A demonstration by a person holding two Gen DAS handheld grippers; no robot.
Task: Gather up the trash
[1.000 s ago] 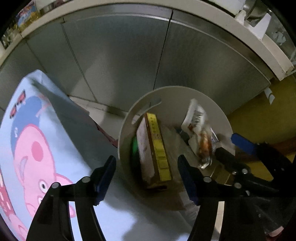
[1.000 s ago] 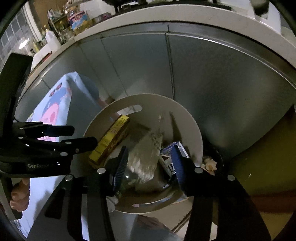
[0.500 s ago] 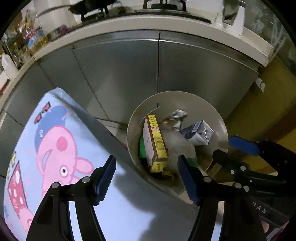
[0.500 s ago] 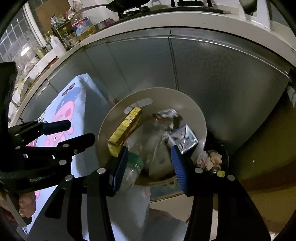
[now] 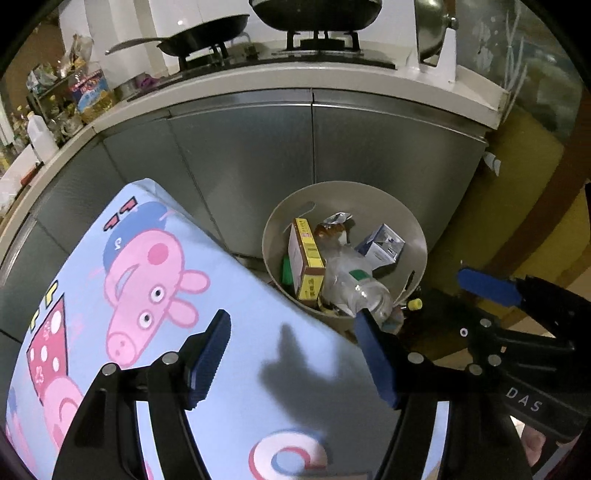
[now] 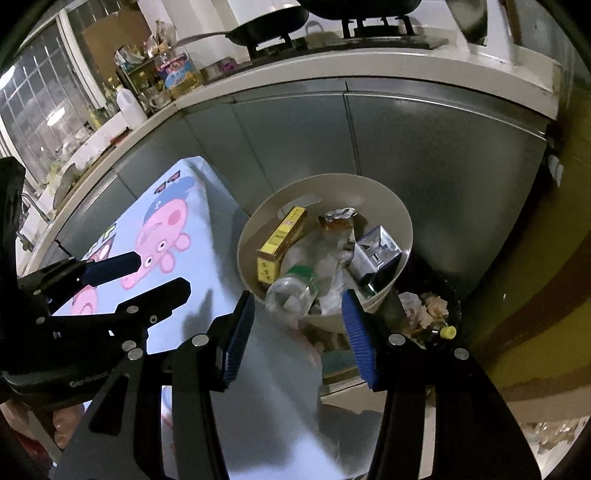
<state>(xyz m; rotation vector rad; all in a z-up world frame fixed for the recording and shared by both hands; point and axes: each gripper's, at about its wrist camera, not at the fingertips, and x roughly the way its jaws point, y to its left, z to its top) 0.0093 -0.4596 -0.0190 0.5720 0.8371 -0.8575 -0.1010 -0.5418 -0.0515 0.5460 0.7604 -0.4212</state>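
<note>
Both tongs (image 5: 295, 354) (image 6: 297, 332) pulled back, spread empty, bin (image 5: 417, 236) holding yellow box (image 5: 308, 254), bottle (image 5: 354, 288), carton (image 5: 382, 245)

bin (image 5: 413, 236) floor: hidden under trash | box (image 5: 308, 258) print: unreadable | cloth (image 5: 236, 295): cut off by frame

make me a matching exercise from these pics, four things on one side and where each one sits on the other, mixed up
Things:
1. yellow cardboard box
2. clear plastic bottle with green label
3. black frying pan
4. small yellow cap

Places:
A. on the stove, up on the counter
B. leaning on the left inner wall of the beige round bin
C. in the dark container right of the bin
D. at the bin's near rim, tipped toward the camera

Pairs: 1-B, 2-D, 3-A, 4-C
</note>
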